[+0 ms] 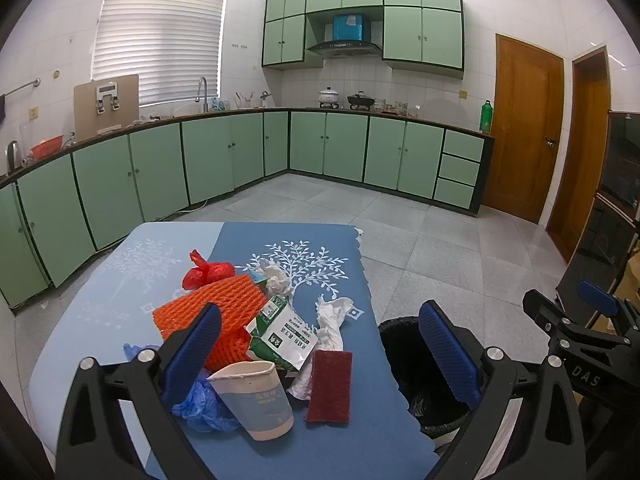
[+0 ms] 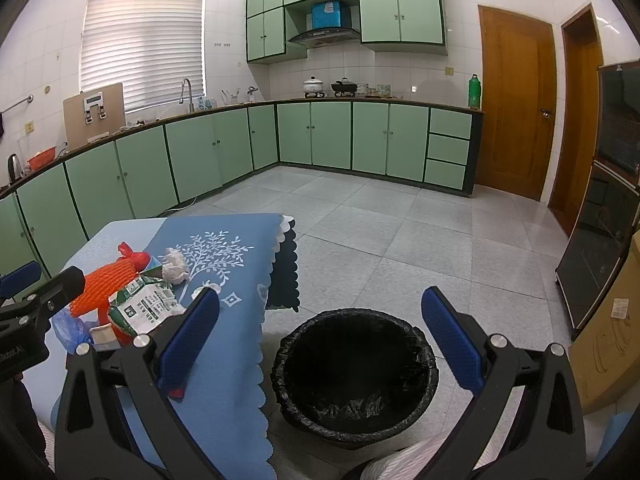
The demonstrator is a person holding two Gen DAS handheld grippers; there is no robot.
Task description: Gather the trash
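While both grippers hang empty, the left wrist view puts the trash pile directly ahead of the left gripper, jaws spread wide. Paper cup lies nearest, on its side, long axis running away and slightly left, mouth facing away from the camera. Maroon scrub pad lies just right of it; orange foam net and green-white wrapper sit beyond. Left finger hides part of the blue glove.

Right wrist view: right gripper, jaws also wide, hovers above the black-lined bin beside the table. Pile lies well left, so left gripper is nearer. Cup mostly hidden here.
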